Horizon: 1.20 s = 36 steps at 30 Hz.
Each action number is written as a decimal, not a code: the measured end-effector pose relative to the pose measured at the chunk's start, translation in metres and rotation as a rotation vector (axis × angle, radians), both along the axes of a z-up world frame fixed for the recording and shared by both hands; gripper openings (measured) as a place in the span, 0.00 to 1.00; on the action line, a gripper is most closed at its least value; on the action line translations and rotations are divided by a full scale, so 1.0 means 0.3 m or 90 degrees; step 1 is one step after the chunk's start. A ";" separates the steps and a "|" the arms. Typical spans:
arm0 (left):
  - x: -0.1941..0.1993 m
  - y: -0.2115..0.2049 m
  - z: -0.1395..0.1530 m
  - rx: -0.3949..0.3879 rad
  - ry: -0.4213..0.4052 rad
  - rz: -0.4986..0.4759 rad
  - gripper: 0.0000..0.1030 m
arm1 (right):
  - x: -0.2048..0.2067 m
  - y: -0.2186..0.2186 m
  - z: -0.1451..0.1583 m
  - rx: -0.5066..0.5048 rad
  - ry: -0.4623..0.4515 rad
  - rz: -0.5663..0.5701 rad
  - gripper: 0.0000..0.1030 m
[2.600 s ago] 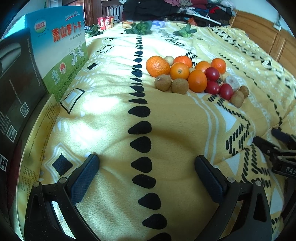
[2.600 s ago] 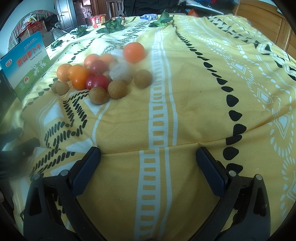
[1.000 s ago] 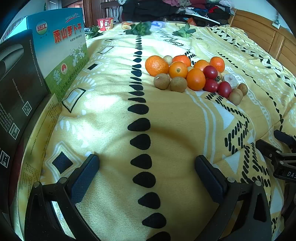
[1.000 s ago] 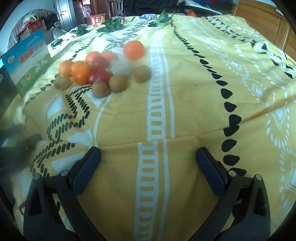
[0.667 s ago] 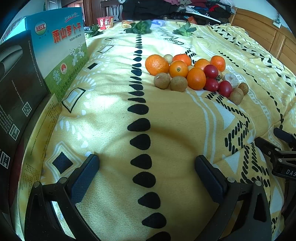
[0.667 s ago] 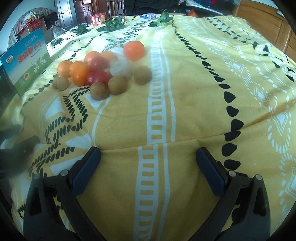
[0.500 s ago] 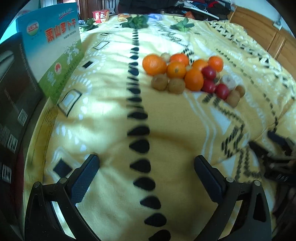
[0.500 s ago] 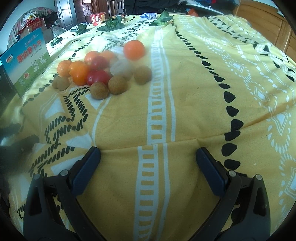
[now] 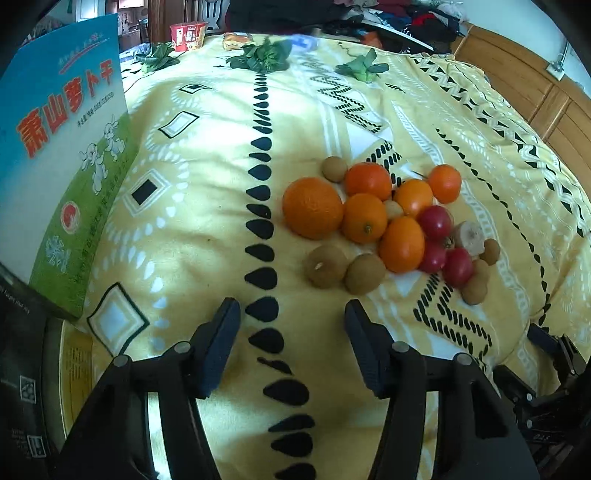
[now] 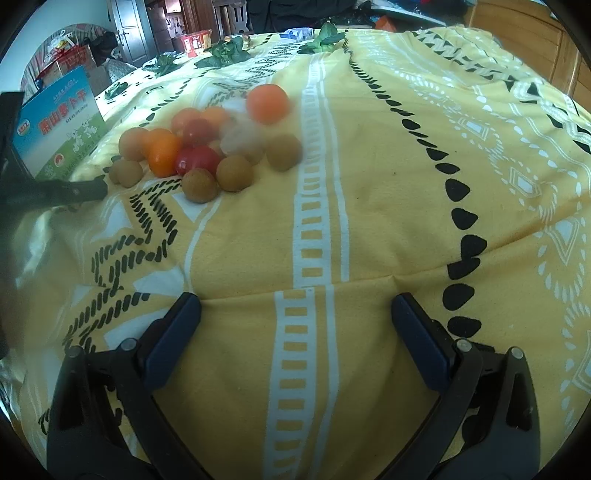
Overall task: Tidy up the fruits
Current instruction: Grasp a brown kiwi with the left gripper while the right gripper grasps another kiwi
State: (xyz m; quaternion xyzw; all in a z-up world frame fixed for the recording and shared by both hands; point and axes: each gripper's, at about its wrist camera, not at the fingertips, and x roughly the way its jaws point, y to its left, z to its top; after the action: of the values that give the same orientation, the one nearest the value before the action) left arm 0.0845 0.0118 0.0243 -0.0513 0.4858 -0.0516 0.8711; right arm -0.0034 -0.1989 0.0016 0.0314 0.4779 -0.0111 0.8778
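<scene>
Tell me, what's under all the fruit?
The fruit pile lies on a yellow patterned blanket. Whatever is beneath the blanket is covered, so it cannot be seen.

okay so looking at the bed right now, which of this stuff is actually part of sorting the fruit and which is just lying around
Part of the job:
oranges
red tomatoes
small brown fruits
banana piece
left gripper, open, nearest the pile
right gripper, open

Just lying about:
blue and green box
leafy greens
red cup
yellow blanket
</scene>
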 end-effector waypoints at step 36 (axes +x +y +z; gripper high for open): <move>0.035 -0.012 0.002 -0.085 -0.035 -0.072 0.32 | -0.007 -0.007 0.012 0.030 0.000 0.008 1.00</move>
State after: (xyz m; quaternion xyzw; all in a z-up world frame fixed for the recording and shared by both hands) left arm 0.0951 0.0083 0.0249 -0.0803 0.4594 -0.1339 0.8744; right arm -0.0056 -0.2009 0.0052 0.0491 0.4784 0.0062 0.8768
